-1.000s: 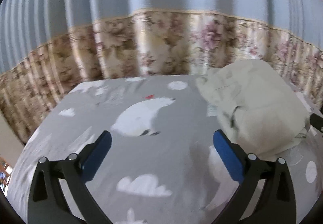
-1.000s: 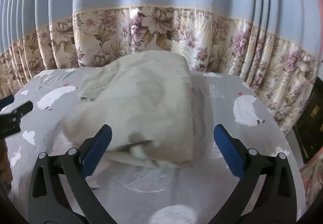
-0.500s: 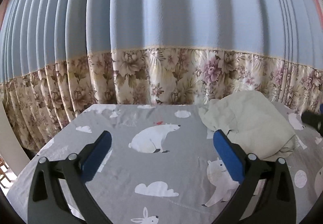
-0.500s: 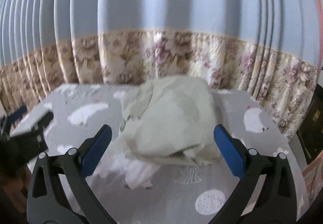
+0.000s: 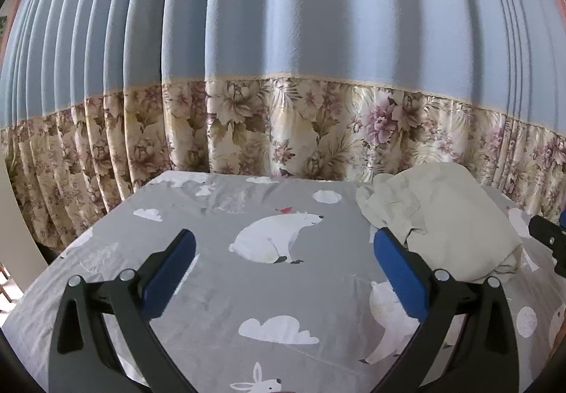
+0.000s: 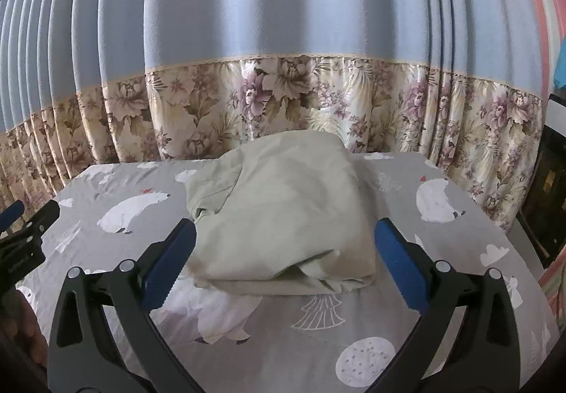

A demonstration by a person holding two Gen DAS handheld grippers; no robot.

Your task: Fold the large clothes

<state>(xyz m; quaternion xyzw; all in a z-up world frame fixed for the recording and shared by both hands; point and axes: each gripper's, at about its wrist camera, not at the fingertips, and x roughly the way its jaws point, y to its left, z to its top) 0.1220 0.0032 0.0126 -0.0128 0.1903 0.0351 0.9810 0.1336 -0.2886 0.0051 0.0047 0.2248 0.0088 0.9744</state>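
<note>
A pale green-beige garment (image 6: 286, 212) lies folded in a thick bundle on the grey bed sheet (image 6: 371, 329) printed with polar bears. In the left wrist view the same garment (image 5: 442, 219) sits at the right. My right gripper (image 6: 283, 269) hangs open just in front of the bundle, with nothing between its blue pads. My left gripper (image 5: 283, 272) is open over bare sheet, to the left of the garment. The left gripper's tip (image 6: 24, 226) shows at the left edge of the right wrist view.
A blue curtain (image 5: 283, 21) with a floral lower band (image 5: 283, 134) hangs right behind the bed's far edge. The bed drops off at the left (image 5: 53, 251) and at the right (image 6: 509, 237). Dark furniture (image 6: 548, 188) stands at the far right.
Both grippers have pulled back and up from the bed, so the garment looks smaller and farther. The bundle lies still on the sheet. Both stay open.
</note>
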